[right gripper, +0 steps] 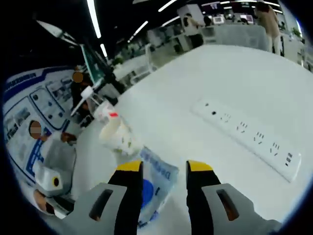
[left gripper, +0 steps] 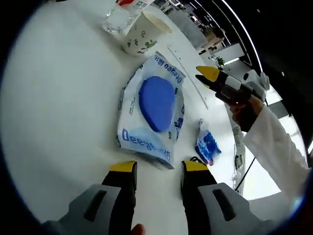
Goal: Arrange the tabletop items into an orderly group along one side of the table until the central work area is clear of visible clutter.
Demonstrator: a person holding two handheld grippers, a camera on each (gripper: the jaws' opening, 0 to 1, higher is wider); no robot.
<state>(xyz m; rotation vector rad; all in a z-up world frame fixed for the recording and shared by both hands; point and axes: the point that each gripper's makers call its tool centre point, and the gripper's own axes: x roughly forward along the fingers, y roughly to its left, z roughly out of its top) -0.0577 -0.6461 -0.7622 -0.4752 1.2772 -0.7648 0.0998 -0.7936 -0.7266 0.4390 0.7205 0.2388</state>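
Table [left gripper: 58, 107]: white, smooth and matte; in the left gripper view its left half lies bare, with wide open room there, and its far right edge runs along a dark aisle.
Left gripper [left gripper: 159, 169]: yellow-tipped black jaws on grey bodies, parted to a medium gap with nothing between them, hovering just near of the wipes pack.
Wipes pack [left gripper: 152, 110]: soft, crinkled plastic pouch, white and pale blue with blue lettering and a blue oval flap; it lies flat mid-table, its near edge just beyond the left jaw tips.
Plastic bottle [left gripper: 118, 17]: clear and ribbed with a red-and-white label, at the far end of the table, touching or just beside the cup.
Paper cup [left gripper: 143, 34]: white and cylindrical with a small leaf print, lying tilted just beyond the pack's far corner.
Thin stick [left gripper: 188, 78]: a white, straw-like strip lying flat, right of the pack.
Small packet [left gripper: 208, 144]: blue and white, shiny and crumpled, right of the pack's near corner, apart from it.
Right gripper [left gripper: 203, 78]: seen in the left gripper view over the table's right edge, held by a hand in a white sleeve; in its own view the jaws [right gripper: 165, 169] stand parted and empty above the pack's edge.
Power strip [right gripper: 249, 134]: long, white, hard plastic bar with rows of sockets, lying flat on the right, well apart from the pack; bare table around it.
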